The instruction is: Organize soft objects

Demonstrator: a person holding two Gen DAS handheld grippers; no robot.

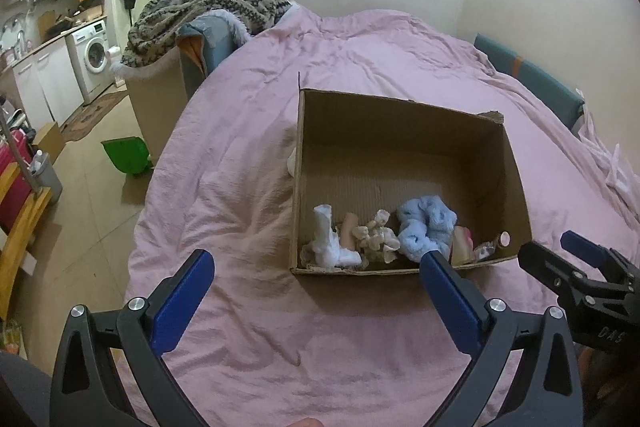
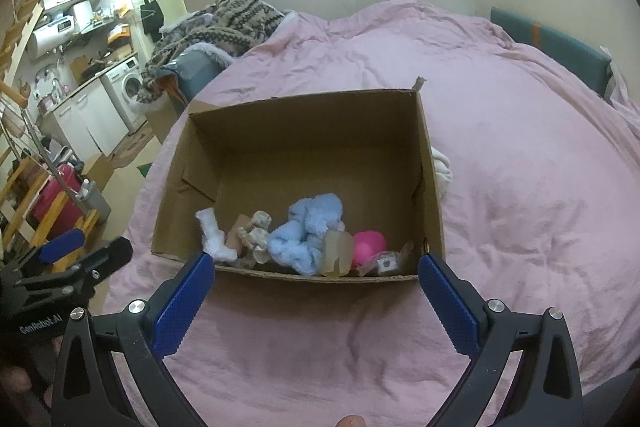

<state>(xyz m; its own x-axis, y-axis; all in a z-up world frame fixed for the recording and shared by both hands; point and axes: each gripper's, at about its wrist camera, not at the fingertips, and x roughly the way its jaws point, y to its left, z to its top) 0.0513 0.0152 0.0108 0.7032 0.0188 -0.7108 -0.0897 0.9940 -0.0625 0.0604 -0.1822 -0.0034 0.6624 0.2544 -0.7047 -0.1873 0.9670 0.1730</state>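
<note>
An open cardboard box (image 1: 400,131) (image 2: 304,131) stands on the pink bed cover. Along its near wall lie a white sock (image 1: 330,239) (image 2: 212,235), a beige knotted toy (image 1: 376,233) (image 2: 254,233), a fluffy light-blue soft thing (image 1: 426,227) (image 2: 308,231), a pink ball (image 2: 370,245) and a small clear packet (image 2: 382,263). My left gripper (image 1: 316,267) is open and empty, just short of the box's near wall. My right gripper (image 2: 316,267) is open and empty at the same wall. Each gripper shows in the other's view (image 1: 560,259) (image 2: 84,251).
A white soft thing (image 2: 442,167) (image 1: 292,159) lies on the bed cover (image 1: 248,227) beside the box. A patterned blanket (image 1: 208,7) is heaped on a chair at the bed's far left. A green bin (image 1: 126,155) stands on the floor, left of the bed.
</note>
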